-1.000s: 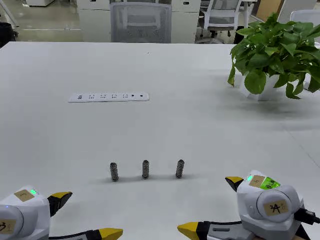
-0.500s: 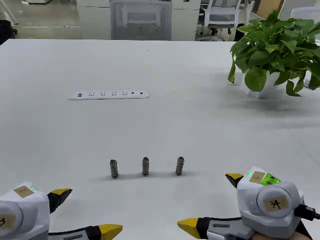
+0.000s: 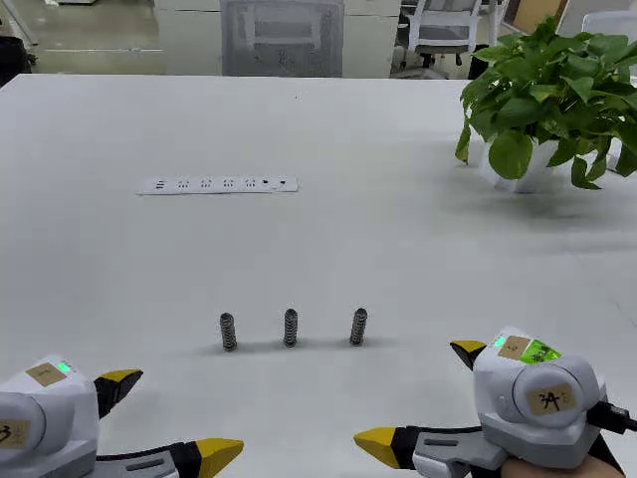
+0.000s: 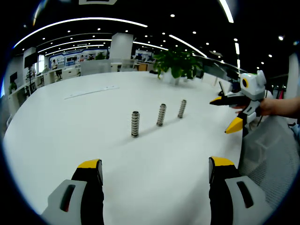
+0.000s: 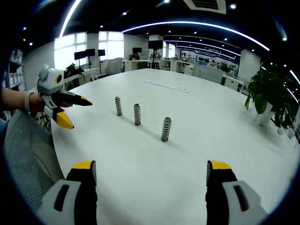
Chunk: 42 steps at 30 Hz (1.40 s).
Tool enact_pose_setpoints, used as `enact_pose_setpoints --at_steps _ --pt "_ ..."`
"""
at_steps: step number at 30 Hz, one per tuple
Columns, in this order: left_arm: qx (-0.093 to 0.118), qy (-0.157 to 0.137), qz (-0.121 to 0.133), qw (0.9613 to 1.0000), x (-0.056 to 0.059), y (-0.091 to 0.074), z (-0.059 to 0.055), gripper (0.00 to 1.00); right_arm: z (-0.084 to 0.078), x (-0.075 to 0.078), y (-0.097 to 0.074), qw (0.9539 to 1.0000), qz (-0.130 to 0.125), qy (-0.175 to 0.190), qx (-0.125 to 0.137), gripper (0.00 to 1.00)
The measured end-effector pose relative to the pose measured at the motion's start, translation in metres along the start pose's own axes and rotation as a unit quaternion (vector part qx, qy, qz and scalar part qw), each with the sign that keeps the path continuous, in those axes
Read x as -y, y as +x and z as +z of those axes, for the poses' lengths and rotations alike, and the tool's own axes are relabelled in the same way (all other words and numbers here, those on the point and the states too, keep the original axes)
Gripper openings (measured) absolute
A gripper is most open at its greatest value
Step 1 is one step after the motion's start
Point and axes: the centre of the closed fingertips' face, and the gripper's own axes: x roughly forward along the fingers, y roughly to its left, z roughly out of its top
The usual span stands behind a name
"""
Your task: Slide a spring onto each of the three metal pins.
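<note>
- Three springs (image 3: 290, 328) stand upright in a row on the tabletop (image 3: 398, 229), each apart from the next.
- Nearer the person, the left gripper (image 3: 171, 414) and right gripper (image 3: 416, 393) are both wide open and empty.
- A power strip (image 3: 218, 184) lies beyond the springs.

This is an open-plan office. A large white table (image 3: 398, 249) carries a flat power strip (image 3: 217, 185) and a potted plant (image 3: 542, 95), and grey mesh office chairs (image 3: 282, 38) stand at its far edge. The right gripper view shows rows of desks (image 5: 140, 63) with dark screens (image 5: 101, 52) under long ceiling light strips (image 5: 187, 26) and windows (image 5: 110, 46).
</note>
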Motion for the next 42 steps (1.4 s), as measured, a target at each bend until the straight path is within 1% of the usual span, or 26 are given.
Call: enact_pose_setpoints --at_steps 13,18,23,42 --pt "-0.001 0.0 0.0 1.0 -0.0018 0.0002 -0.001 0.95 -0.001 0.0008 0.0004 1.0 -0.001 -0.001 -0.001 0.99" --pt "-0.003 0.001 -0.001 1.0 -0.0008 0.0002 -0.0014 0.95 -0.0017 0.0003 0.0004 1.0 0.0 -0.002 -0.003 0.99" --pt "-0.004 0.001 -0.002 1.0 -0.0022 0.0004 -0.0033 0.95 -0.0011 -0.0002 -0.0007 1.0 -0.001 -0.002 -0.004 0.99" --pt "-0.006 0.001 -0.004 1.0 0.0012 0.0013 -0.0032 0.95 -0.0052 -0.0029 0.0014 0.9999 0.006 -0.006 -0.011 0.99"
